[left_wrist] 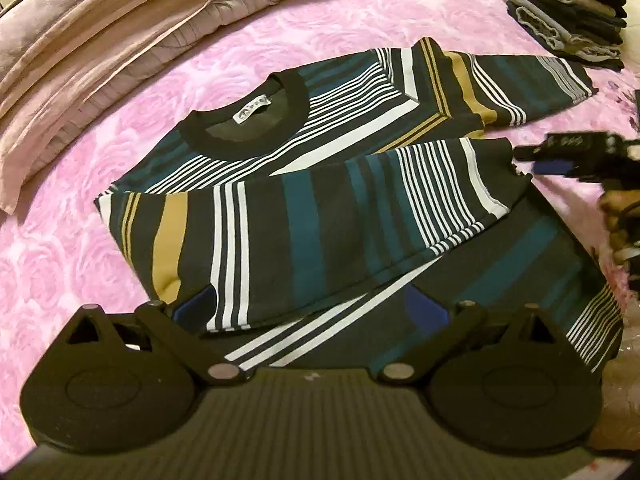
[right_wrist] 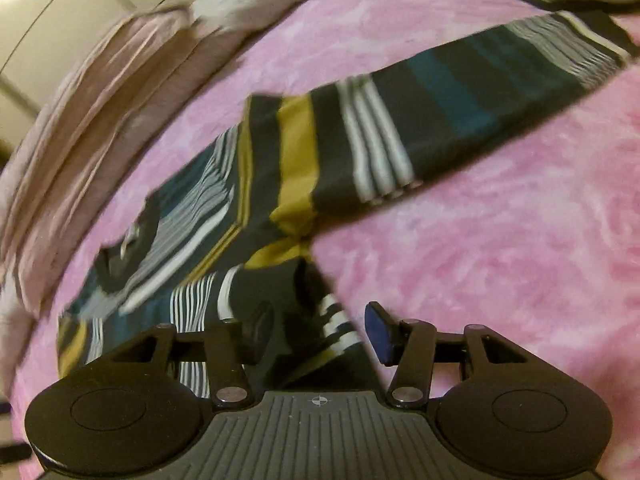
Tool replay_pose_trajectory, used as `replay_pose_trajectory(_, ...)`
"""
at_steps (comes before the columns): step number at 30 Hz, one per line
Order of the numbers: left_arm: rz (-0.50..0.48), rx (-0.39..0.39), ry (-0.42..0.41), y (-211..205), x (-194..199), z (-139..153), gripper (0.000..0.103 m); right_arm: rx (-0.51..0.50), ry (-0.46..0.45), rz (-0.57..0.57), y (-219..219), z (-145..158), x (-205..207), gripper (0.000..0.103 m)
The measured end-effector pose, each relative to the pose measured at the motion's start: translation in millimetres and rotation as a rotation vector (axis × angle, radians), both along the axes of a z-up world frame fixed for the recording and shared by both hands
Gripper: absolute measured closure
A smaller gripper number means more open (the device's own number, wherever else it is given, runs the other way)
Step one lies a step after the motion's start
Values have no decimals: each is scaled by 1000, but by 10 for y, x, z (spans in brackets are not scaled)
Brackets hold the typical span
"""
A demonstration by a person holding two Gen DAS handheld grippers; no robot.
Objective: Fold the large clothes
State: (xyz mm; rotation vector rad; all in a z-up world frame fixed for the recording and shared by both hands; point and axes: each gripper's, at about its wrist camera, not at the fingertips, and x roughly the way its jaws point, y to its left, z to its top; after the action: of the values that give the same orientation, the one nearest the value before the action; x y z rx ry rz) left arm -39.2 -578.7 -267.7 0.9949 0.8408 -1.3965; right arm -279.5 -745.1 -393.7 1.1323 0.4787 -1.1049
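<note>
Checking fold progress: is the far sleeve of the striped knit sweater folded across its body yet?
No: the far sleeve lies stretched out on the pink blanket.

Striped sweater [left_wrist: 320, 184] on pink bedspread [left_wrist: 72, 272]

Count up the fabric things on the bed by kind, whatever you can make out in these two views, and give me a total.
Striped sweater, one sleeve folded across its front: 1
Stack of folded dark clothes, pieces too small to count singly: 1
Pinkish-beige folded quilt along the far side: 1
Pink floral bedspread under everything: 1
Total: 4
</note>
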Motion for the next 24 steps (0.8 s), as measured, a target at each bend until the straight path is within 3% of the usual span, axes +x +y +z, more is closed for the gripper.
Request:
replay_pose_trajectory(6, -27, -23, 26, -168, -128, -43, 4, -37, 73, -79, -27, 342, -496, 55)
replay_pose_trajectory(12, -61, -59, 11, -537, -518, -35, 4, -92, 126, -186, -433, 498, -1181, 55)
replay_pose_trajectory(16, -24, -56, -17, -840, -787, -86, 4, -108, 112, -270, -831, 401, -1728, 55)
replay_pose_trajectory(24, 106, -4, -44, -1312, -1123, -313, 4, -42, 29, -378, -1468, -117, -2485, 55)
